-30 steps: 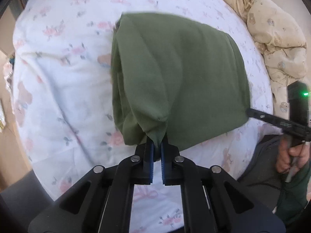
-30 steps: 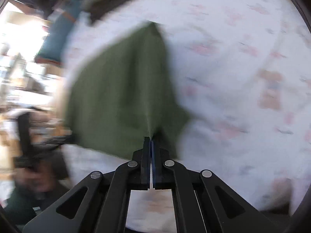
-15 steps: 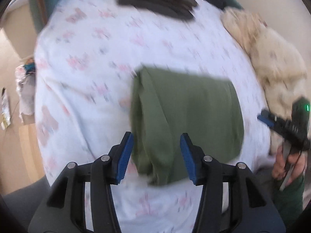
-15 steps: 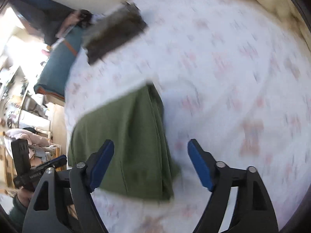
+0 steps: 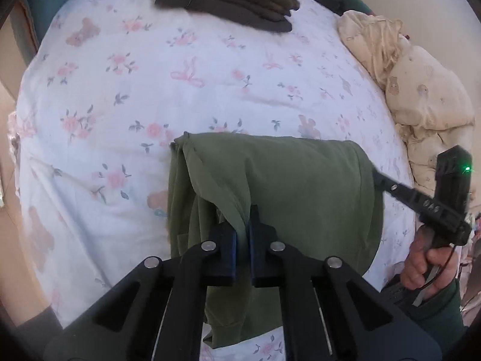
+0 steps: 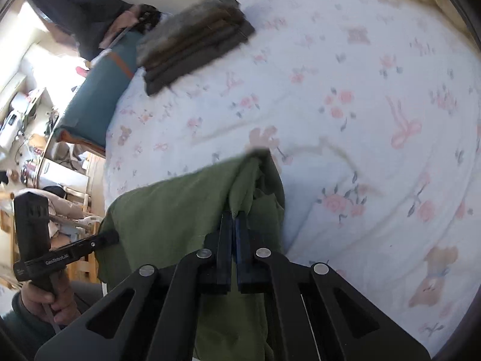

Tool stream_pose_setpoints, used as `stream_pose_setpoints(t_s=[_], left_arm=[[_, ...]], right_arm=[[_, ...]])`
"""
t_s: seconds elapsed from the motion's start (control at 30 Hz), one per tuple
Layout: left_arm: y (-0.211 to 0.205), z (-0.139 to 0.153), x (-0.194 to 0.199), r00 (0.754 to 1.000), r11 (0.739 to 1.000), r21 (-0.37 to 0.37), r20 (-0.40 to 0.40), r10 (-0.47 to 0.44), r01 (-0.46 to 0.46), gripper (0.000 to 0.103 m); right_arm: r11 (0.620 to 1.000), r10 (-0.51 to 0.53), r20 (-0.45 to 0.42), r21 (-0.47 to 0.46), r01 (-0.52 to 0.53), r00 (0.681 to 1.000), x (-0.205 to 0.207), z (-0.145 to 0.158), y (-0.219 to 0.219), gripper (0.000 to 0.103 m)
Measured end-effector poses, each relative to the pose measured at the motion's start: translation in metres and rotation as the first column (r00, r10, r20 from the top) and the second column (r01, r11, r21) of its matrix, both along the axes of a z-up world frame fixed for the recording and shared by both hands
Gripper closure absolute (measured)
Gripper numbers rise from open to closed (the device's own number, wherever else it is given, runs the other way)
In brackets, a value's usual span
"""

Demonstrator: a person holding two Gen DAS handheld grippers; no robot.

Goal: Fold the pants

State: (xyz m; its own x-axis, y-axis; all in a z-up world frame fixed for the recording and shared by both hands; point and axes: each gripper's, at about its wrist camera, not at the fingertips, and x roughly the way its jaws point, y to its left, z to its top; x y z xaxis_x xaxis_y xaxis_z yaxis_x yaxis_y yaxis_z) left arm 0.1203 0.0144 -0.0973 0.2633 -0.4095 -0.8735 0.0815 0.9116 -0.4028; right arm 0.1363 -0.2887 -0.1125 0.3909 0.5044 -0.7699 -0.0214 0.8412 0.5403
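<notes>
Green pants on the floral bedsheet, stretched between both tongs: left gripper and right gripper each clenched on a near corner after closing.

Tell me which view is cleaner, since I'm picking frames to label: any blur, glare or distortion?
Left wrist view: mostly sharp on the green pants and flowered sheet, with fisheye bending and dark corners. Right wrist view: softer, the dark folded clothes smeared by motion, and the window side at left washed out by glare.
</notes>
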Motion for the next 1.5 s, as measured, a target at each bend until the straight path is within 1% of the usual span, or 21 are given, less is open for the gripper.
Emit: stream_pose_setpoints(t_s=[0.1,0.2,0.3,0.4,0.53,0.6,0.67,0.8,0.83,0.9,1.03,1.07,1.13,1.17,1.23,1.27,1.3,1.33,1.37,1.4,1.5], left_arm=[[0.005,0.001,-0.003,1.0,1.0,-0.02,0.003,0.0,0.0,0.099],[-0.001,-0.002,-0.001,1.0,1.0,0.017,0.008,-0.019,0.019,0.098],[0.001,-0.001,-0.003,1.0,1.0,0.027,0.007,0.001,-0.002,0.092],[-0.001,0.013,-0.013,0.998,0.999,0.043,0.068,-0.017,0.014,0.094],[-0.002,0.026,-0.022,0.994,0.996,0.087,0.106,-0.01,0.0,0.091],[0.004,0.037,-0.028,0.986,0.989,0.133,0.165,0.037,-0.06,0.091],[0.006,0.048,-0.036,0.966,0.977,0.181,0.249,0.065,-0.112,0.093],[-0.005,0.054,-0.039,0.955,0.988,0.139,0.295,0.029,-0.073,0.093],[-0.012,0.053,-0.037,0.955,0.991,0.127,0.295,0.006,-0.046,0.093],[-0.035,0.033,-0.023,0.975,0.988,0.146,0.208,-0.08,0.05,0.092],[-0.039,-0.018,-0.002,0.998,0.973,0.223,0.03,-0.061,0.053,0.093],[-0.038,-0.023,-0.005,0.996,0.965,0.252,0.038,-0.079,0.067,0.092],[-0.036,-0.018,-0.011,0.993,0.959,0.272,0.058,-0.099,0.08,0.091],[-0.034,-0.014,-0.012,0.993,0.962,0.26,0.064,-0.1,0.08,0.091],[-0.021,0.003,-0.015,0.995,0.98,0.194,0.091,-0.05,0.032,0.079],[-0.017,0.008,-0.018,0.993,0.986,0.169,0.11,-0.03,0.011,0.056],[-0.009,0.016,-0.02,0.988,0.99,0.141,0.153,0.005,-0.026,0.027],[-0.004,0.02,-0.022,0.983,0.989,0.136,0.183,0.028,-0.054,0.014],[0.001,0.02,-0.024,0.977,0.986,0.145,0.206,0.049,-0.08,0.002],[0.005,0.014,-0.025,0.978,0.986,0.141,0.202,0.059,-0.089,0.001],[0.007,-0.021,-0.018,0.996,0.987,0.142,0.055,0.073,-0.08,0.001]], right_arm=[[0.998,-0.047,0.002,0.033,0.047,0.999,-0.004,0.003,-0.016,0.102],[0.999,-0.025,-0.09,-0.026,0.022,0.996,-0.001,-0.021,-0.008,0.102],[0.997,-0.058,-0.093,-0.045,0.054,0.994,-0.001,-0.021,-0.008,0.099],[0.993,-0.087,-0.042,-0.08,0.083,0.995,-0.005,-0.006,-0.012,0.099],[0.991,-0.135,0.111,0.034,0.132,0.985,-0.013,0.025,-0.023,0.099],[0.996,-0.081,0.163,0.037,0.075,0.983,-0.013,0.035,-0.013,0.099],[1.0,0.007,0.136,0.01,-0.008,0.991,-0.01,0.031,0.008,0.099],[0.995,0.068,0.049,-0.075,-0.064,0.996,-0.007,0.008,0.029,0.099],[0.995,0.074,0.024,-0.072,-0.072,0.997,-0.005,0.001,0.03,0.099],[0.994,0.073,-0.017,-0.075,-0.074,0.997,-0.003,-0.013,0.031,0.103],[0.986,0.014,-0.089,-0.166,-0.028,0.996,-0.001,-0.032,0.021,0.103],[0.988,-0.006,-0.112,-0.157,-0.012,0.994,-0.003,-0.036,0.015,0.103],[0.998,-0.024,-0.14,-0.056,0.017,0.99,-0.003,-0.039,0.001,0.103],[0.999,-0.034,-0.132,-0.028,0.03,0.991,-0.004,-0.035,-0.005,0.098],[0.997,-0.07,-0.097,0.019,0.072,0.993,-0.007,-0.023,-0.02,0.092],[0.995,-0.083,-0.092,0.049,0.087,0.992,-0.008,-0.02,-0.025,0.08],[0.991,-0.096,-0.092,0.085,0.103,0.991,-0.009,-0.017,-0.031,0.04],[0.985,-0.111,-0.095,0.119,0.122,0.989,-0.009,-0.017,-0.035,0.017],[0.982,-0.124,-0.094,0.129,0.136,0.988,-0.009,-0.017,-0.036,0.0],[0.98,-0.131,-0.092,0.141,0.143,0.987,-0.01,-0.02,-0.035,0.0],[0.983,-0.051,-0.175,0.164,0.08,0.983,-0.003,-0.038,-0.017,0.0]])
